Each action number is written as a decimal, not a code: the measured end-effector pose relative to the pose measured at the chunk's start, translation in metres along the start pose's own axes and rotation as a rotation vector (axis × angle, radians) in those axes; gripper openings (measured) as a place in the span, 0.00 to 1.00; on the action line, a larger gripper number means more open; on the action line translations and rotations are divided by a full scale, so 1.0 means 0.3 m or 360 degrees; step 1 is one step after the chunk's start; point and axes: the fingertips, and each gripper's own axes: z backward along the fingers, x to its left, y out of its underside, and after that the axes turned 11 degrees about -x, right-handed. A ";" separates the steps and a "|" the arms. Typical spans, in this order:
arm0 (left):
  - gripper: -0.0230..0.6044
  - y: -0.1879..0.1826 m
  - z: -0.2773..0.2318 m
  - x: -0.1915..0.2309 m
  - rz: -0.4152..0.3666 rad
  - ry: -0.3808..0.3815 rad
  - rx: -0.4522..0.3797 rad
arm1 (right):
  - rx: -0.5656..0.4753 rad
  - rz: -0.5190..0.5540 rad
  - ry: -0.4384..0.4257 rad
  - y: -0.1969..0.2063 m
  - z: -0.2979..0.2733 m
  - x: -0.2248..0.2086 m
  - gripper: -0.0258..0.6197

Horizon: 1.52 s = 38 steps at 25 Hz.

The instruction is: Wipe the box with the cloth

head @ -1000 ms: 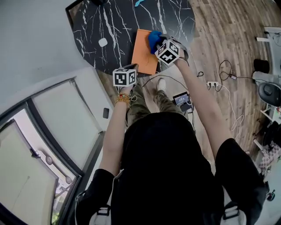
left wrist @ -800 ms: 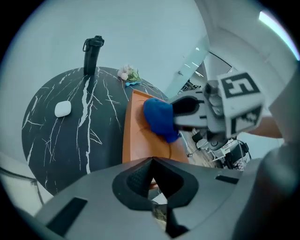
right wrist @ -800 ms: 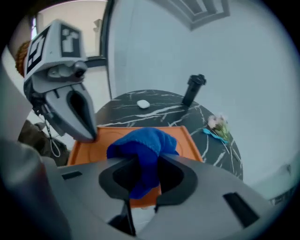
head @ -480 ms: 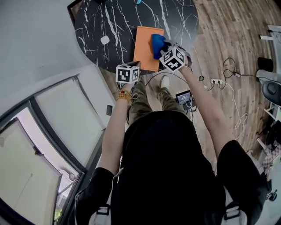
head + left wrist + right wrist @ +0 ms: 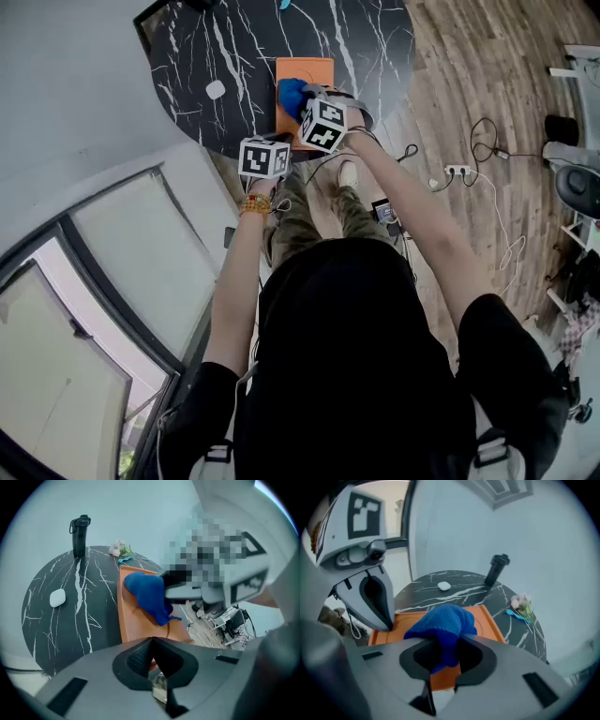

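Orange box (image 5: 319, 73) lies on black marble table (image 5: 234, 52) over plank floor (image 5: 487, 80).

Black short-sleeve tee (image 5: 356, 375), olive trousers (image 5: 302, 225), white shoe (image 5: 347, 175), beaded bracelet (image 5: 253, 203) on the left wrist. Left hand-held gripper (image 5: 152, 644) and right hand-held gripper (image 5: 445, 651) are both grey plastic, each topped by a white cube (image 5: 264, 157) with black square markers.

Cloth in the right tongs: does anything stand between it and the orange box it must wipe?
Nothing visible does. The blue cloth, held in the right tongs whose jaws have just been closing on it, lies on the orange box. The left tongs, shut, sit at the box's near corner.
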 end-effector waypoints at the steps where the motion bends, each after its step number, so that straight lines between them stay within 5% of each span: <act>1: 0.04 -0.003 -0.004 -0.003 -0.0017 0.0006 -0.0006 | 0.0025 -0.0091 0.0044 0.030 0.016 -0.062 0.16; 4: 0.04 -0.010 -0.009 -0.007 -0.0067 0.0017 -0.0011 | 0.0076 -0.0237 0.0131 0.014 0.010 -0.195 0.16; 11: 0.04 0.002 -0.004 0.013 0.0016 0.0066 -0.0019 | 0.0046 0.0123 -0.0030 -0.099 -0.068 0.029 0.16; 14: 0.04 0.005 0.004 0.021 0.0039 0.0074 -0.0030 | 0.0058 0.0030 -0.0032 0.017 0.035 0.016 0.16; 19: 0.04 0.000 0.006 0.021 -0.0009 0.0061 -0.0035 | 0.0164 -0.0253 0.0216 0.172 0.147 -0.199 0.16; 25: 0.04 0.004 0.002 0.016 -0.0037 0.0033 -0.0012 | 0.0052 -0.0103 0.0145 0.135 0.180 0.119 0.16; 28: 0.04 0.004 0.005 0.013 -0.0051 0.0019 0.0009 | -0.0031 -0.0303 0.0196 0.157 0.245 0.250 0.15; 31: 0.04 0.005 0.005 0.009 -0.0092 -0.0008 0.0018 | -0.0057 -0.0637 0.0277 0.215 0.276 0.207 0.15; 38: 0.04 -0.005 0.008 0.009 -0.0133 -0.0048 0.0052 | -0.0073 -0.0759 0.0302 0.192 0.216 -0.041 0.15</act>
